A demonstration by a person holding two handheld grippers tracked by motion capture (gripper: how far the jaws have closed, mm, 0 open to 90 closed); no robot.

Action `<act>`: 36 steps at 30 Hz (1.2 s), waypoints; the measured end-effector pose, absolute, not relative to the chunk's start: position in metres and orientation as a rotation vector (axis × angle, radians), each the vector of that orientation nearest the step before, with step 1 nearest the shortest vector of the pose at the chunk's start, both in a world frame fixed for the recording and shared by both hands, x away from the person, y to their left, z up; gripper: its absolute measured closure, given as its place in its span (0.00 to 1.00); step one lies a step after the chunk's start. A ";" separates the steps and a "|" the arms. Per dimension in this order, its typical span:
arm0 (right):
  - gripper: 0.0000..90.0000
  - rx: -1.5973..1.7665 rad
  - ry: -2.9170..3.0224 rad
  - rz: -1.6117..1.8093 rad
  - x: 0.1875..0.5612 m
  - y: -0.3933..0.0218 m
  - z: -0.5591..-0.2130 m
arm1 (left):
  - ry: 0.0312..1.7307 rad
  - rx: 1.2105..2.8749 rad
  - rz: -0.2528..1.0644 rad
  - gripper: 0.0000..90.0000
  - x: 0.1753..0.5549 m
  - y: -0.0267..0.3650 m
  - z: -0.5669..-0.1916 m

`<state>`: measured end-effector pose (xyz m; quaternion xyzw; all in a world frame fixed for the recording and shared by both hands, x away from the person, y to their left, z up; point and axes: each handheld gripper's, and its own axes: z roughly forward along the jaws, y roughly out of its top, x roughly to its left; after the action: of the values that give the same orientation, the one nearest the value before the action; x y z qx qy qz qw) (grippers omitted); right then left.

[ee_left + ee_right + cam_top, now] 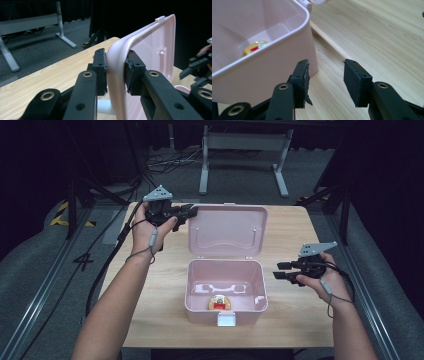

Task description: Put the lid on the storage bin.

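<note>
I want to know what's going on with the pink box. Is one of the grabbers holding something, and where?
Yes. The left gripper is clamped on the lid of the pink box, at the lid's curved corner edge. The right gripper holds nothing; its jaws stand open beside the box.

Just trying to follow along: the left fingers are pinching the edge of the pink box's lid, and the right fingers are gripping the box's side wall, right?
Not quite. The left gripper does pinch the lid, but the right gripper grips nothing: in the right gripper view its fingers stand open beside the box, with bare table between them.
</note>
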<state>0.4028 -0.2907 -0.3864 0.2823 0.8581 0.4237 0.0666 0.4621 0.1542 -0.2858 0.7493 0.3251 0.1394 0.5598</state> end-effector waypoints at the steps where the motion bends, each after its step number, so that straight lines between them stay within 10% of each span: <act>1: 0.63 0.843 2.587 1.278 0.402 -0.290 -0.386 | 0.760 1.764 0.327 0.81 0.459 0.155 -0.285; 36: 0.77 0.736 2.577 1.457 0.377 -0.259 -0.361 | 0.637 1.795 0.383 0.71 0.389 0.159 -0.282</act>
<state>0.3767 -0.2590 -0.3609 0.2410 0.8440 0.4770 0.0456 0.3888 0.1589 -0.2820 0.7628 0.2708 0.1628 0.5641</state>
